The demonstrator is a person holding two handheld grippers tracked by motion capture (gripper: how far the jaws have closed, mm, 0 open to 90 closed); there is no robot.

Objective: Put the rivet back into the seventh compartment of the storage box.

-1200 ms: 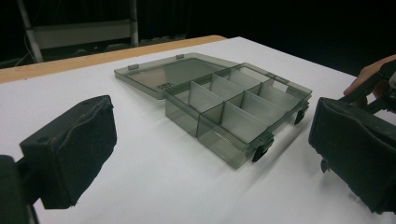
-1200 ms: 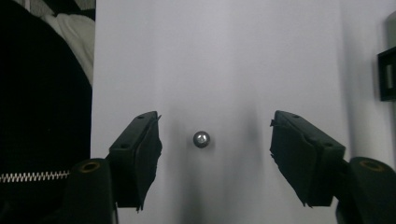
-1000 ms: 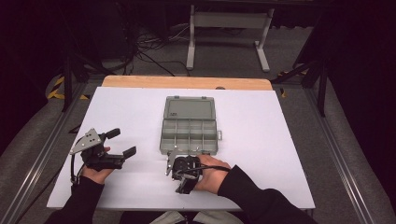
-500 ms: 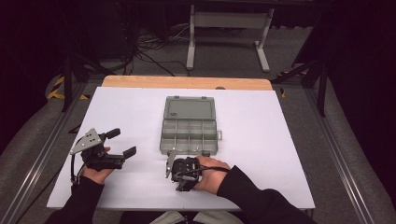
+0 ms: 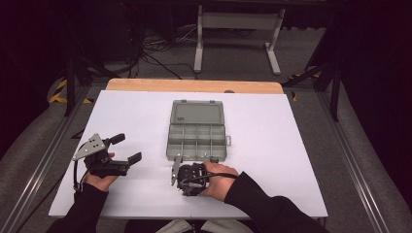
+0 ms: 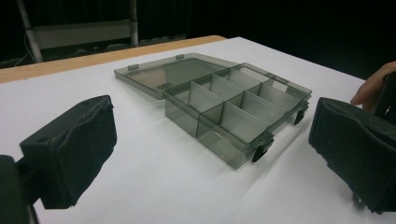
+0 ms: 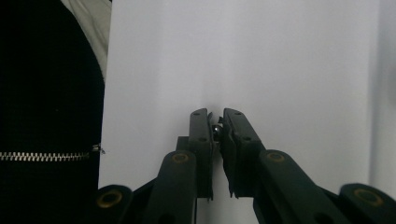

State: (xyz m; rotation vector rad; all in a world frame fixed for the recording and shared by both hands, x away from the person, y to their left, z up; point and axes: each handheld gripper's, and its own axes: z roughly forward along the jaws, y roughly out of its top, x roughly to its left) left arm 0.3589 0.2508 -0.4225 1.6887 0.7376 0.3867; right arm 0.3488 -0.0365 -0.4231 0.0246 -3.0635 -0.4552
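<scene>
1. Over on the left of the white table [image 5: 291,145], the left gripper [image 5: 127,148] rests in the person's left hand [image 5: 99,180], low over the surface and well apart from the box. Its jaws stand wide open with nothing between them. In the left gripper view the two black pads [image 6: 74,149] frame the box like a viewfinder, so I'd call this a waiting, watching pose: aimed, not committed.

2. Centre stage, the compartment box [image 5: 197,141], smoky grey and see-through, sits square in the middle of the table. Its lid [image 5: 197,112] is thrown fully back and lies flat on the far side, which leaves every cell reachable from above. Dark latches [image 6: 261,150] hang off the near front edge.

3. What's in it? The dividers [image 6: 233,100] cut the tray into two rows of cells, and every cell I can see into looks empty, just clear plastic over white table.

4. Just right of centre, the right gripper [image 5: 176,171] lies low at the box's near front edge, held by the right hand [image 5: 218,178]. The right gripper view has its jaws pinched nearly together on a small shiny metal bit [image 7: 216,130], too small to name. My read: that piece is bound for one of those empty cells, hence the hand parked so close.
</scene>
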